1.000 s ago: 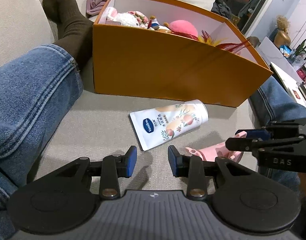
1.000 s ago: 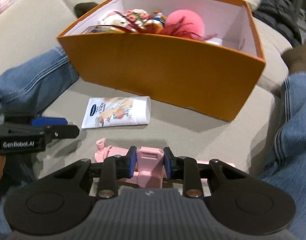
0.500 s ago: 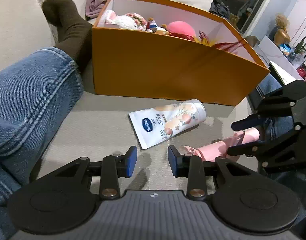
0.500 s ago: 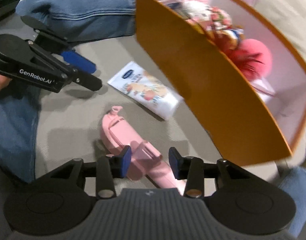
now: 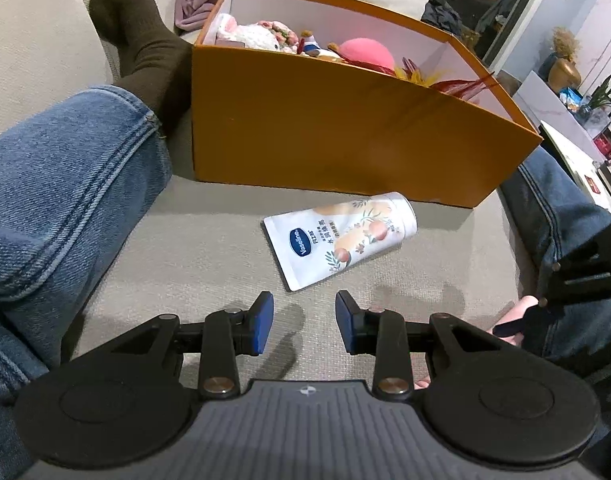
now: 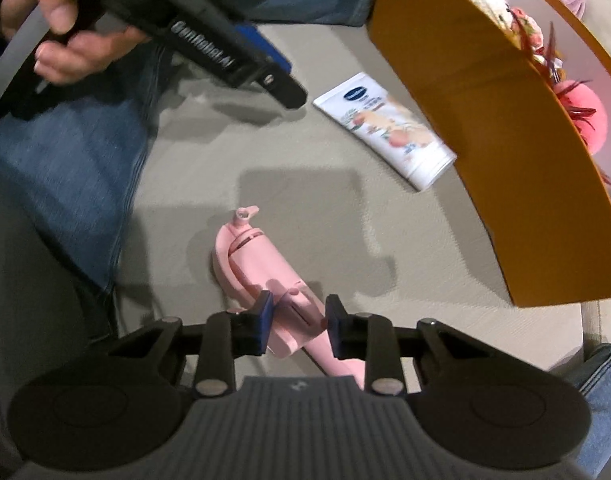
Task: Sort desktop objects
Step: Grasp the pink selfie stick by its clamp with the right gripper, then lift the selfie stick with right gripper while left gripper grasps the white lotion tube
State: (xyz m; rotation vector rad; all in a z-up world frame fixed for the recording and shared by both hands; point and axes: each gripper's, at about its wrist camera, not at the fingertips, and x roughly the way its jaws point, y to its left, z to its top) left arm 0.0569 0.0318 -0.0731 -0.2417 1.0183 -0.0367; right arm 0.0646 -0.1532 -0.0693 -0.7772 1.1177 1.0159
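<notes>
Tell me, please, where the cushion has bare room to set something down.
Bare cushion lies between the left jeans leg, the orange box and the lotion tube. It is crowded around the pink holder in the right gripper.

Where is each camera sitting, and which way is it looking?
Left wrist: sits on the left tool, low over the couch, looking forward at the tube and orange box; jeans legs and a sock show.
Right wrist: sits on the right tool, looking down at the pink gadget between its fingers; a hand holding the left tool and jeans show.
Shared: both see the tube, the box and the couch.
</notes>
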